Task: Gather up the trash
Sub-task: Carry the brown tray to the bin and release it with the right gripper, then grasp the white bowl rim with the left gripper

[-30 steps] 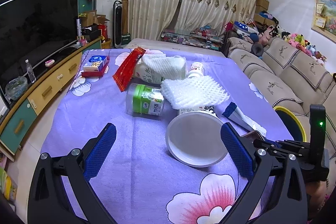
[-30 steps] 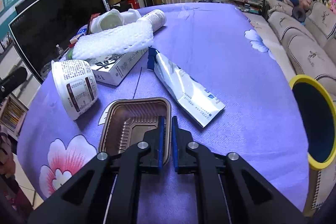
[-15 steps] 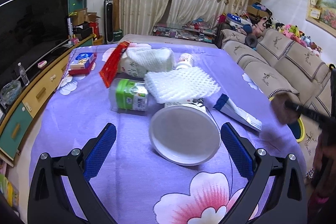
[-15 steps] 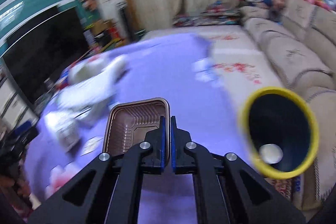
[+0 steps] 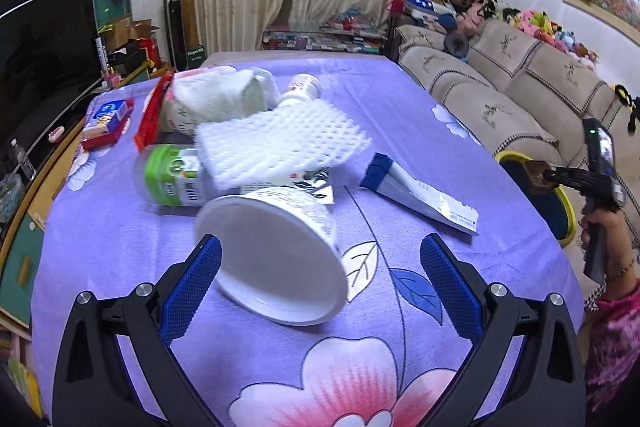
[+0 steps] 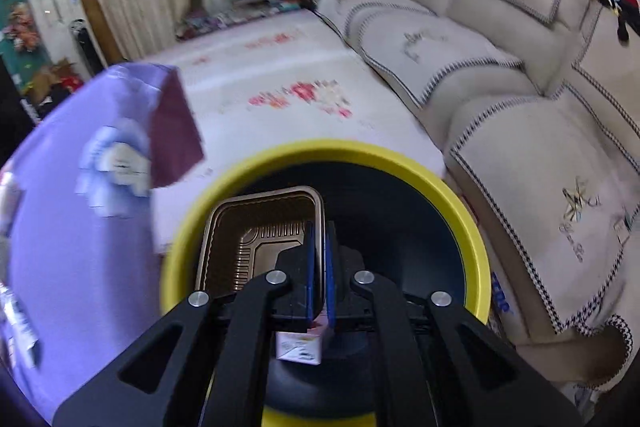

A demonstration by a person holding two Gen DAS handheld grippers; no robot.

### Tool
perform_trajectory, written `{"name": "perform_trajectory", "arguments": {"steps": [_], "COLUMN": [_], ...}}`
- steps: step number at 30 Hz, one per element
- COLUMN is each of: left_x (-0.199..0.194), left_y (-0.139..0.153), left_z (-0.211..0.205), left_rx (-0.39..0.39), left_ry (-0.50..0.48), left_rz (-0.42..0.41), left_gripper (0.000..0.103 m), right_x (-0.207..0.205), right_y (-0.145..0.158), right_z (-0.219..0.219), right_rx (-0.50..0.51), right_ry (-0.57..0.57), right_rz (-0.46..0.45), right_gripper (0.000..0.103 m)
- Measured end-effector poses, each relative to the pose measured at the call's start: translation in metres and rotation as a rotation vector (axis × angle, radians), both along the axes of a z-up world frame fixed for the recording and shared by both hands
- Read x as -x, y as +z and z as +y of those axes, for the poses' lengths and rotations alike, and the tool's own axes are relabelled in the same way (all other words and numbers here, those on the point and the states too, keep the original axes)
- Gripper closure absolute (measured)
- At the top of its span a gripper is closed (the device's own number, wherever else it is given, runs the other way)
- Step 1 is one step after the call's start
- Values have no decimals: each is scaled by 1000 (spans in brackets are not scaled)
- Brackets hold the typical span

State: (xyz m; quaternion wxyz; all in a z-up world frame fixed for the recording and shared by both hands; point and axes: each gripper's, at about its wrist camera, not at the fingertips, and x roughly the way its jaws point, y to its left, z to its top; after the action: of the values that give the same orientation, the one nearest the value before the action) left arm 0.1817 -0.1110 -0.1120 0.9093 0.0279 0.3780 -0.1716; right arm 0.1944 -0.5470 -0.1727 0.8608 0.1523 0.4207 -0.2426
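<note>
left wrist: my left gripper (image 5: 320,263) had its jaws spread wide, the white tub (image 5: 276,251) lying on its side on the counter (image 5: 500,259) between them, mouth toward me.

right wrist: my right gripper (image 6: 319,259) pinched the brown tray (image 6: 256,235) by its rim, directly over the yellow-rimmed bin (image 6: 440,187).

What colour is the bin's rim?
Yellow rim around a dark blue inside, clearest in the right wrist view.
</note>
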Motion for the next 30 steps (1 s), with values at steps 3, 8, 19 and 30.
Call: {"name": "perform_trajectory", "arguments": {"steps": [3, 8, 19, 30], "left_x": [-3, -6, -15, -22], "left_y": [-2, -3, -9, -20], "left_z": [-6, -13, -13, -22], "left_rx": [-7, -17, -32, -22], "left_ry": [-8, -16, 11, -3], "left_rz": [9, 16, 38, 94], "left_gripper": [5, 5, 20, 88], "right_x": [-6, -1, 34, 53], "right_y": [-19, -24, 7, 14], "right_z": [-15, -16, 12, 11], "right_rx": [-18, -19, -17, -41], "right_ry": [-32, -40, 6, 12], "right_rz": [32, 24, -85, -133], "right_gripper": [85, 73, 67, 67]}}
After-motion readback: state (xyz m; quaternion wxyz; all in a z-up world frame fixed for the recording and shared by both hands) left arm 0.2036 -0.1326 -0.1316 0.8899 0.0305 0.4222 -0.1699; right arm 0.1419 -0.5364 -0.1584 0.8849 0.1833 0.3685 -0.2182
